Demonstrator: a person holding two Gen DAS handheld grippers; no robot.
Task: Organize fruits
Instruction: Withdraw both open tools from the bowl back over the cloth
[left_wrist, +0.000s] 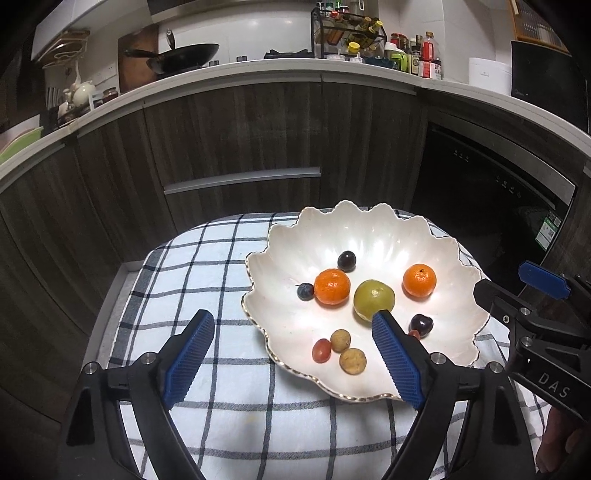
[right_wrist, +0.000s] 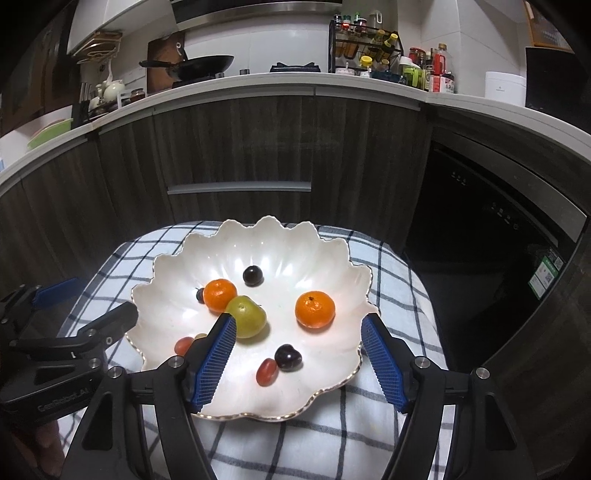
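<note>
A white scalloped bowl (left_wrist: 369, 232) (right_wrist: 280, 243) with a gold rim sits on a checked cloth (left_wrist: 221, 258) (right_wrist: 388, 266). It holds two tangerines (left_wrist: 332, 287) (right_wrist: 314, 309), a green fruit (left_wrist: 373, 299) (right_wrist: 247, 317), dark grapes (left_wrist: 346, 260) (right_wrist: 287, 357), cherry tomatoes (left_wrist: 321, 350) (right_wrist: 266, 372) and two brown longans (left_wrist: 352, 361). My left gripper (left_wrist: 295, 317) hovers open over the bowl's near left rim, nothing between its blue pads (left_wrist: 188, 362). At the near right part of the bowl my right gripper (right_wrist: 299, 319) is open too, gripping nothing.
The cloth covers a small table (left_wrist: 118, 291) in front of dark wood kitchen cabinets (left_wrist: 240, 129). A black oven (left_wrist: 491, 177) stands to the right. The counter behind carries a wok (left_wrist: 188, 55) and a spice rack (left_wrist: 347, 33). A person's hand (left_wrist: 557, 443) shows at the lower right.
</note>
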